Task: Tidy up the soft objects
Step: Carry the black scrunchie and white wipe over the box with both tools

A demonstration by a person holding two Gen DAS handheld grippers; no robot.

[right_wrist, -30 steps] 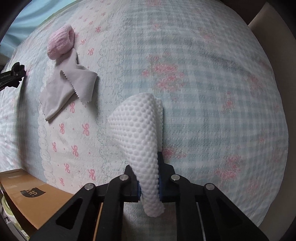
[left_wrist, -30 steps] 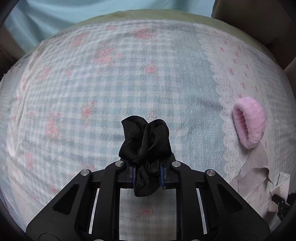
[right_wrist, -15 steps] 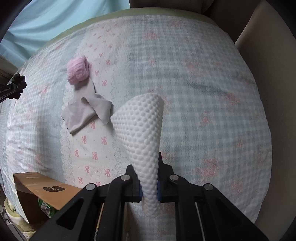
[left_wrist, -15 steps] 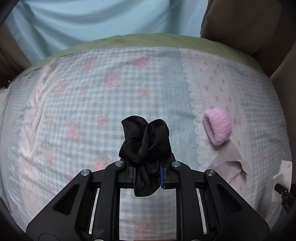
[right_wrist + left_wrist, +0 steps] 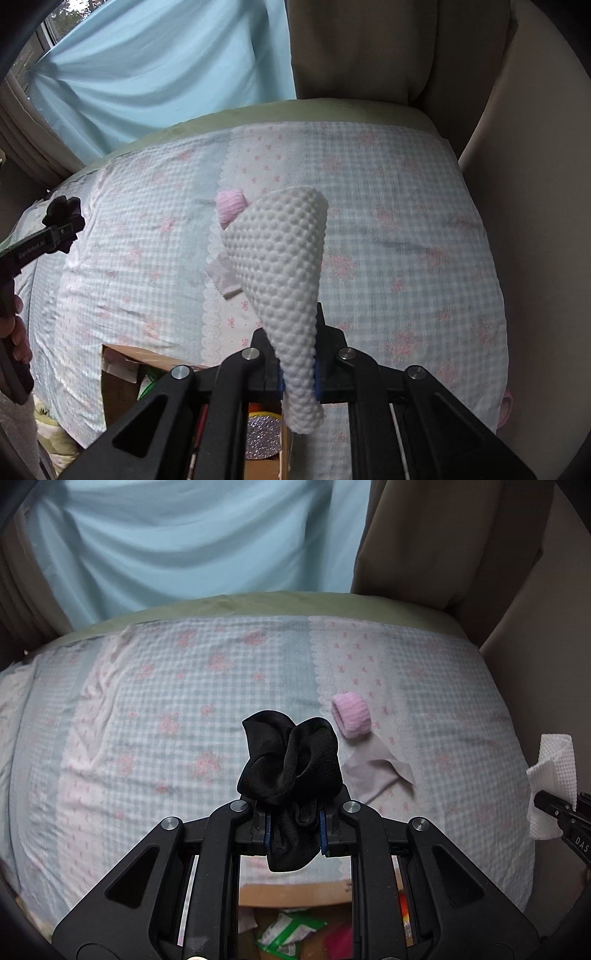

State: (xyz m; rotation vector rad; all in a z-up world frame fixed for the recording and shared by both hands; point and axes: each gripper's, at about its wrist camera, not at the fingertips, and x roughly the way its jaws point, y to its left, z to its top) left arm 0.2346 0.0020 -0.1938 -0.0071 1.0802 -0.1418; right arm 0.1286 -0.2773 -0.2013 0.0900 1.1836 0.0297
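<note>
My left gripper (image 5: 293,829) is shut on a black scrunchie (image 5: 290,760) and holds it above the near edge of the bed. My right gripper (image 5: 297,373) is shut on a white bumpy cloth (image 5: 284,258), held up over the bed's front edge; it also shows in the left wrist view (image 5: 554,775). A pink fluffy band (image 5: 351,716) lies on the checked bedspread (image 5: 166,720), with a grey cloth (image 5: 376,771) just in front of it. In the right wrist view the pink band (image 5: 231,203) and grey cloth (image 5: 221,275) are partly hidden behind the white cloth. The left gripper (image 5: 61,221) shows at far left.
An open cardboard box (image 5: 125,373) with mixed items stands below the bed's front edge; it also shows under my left gripper (image 5: 295,893). A blue curtain (image 5: 184,546) hangs behind the bed. Beige cushions (image 5: 369,48) stand at the back right.
Both grippers have pulled back and up from the bed with their loads still held. The box at the bed's front edge has come into view beneath them.
</note>
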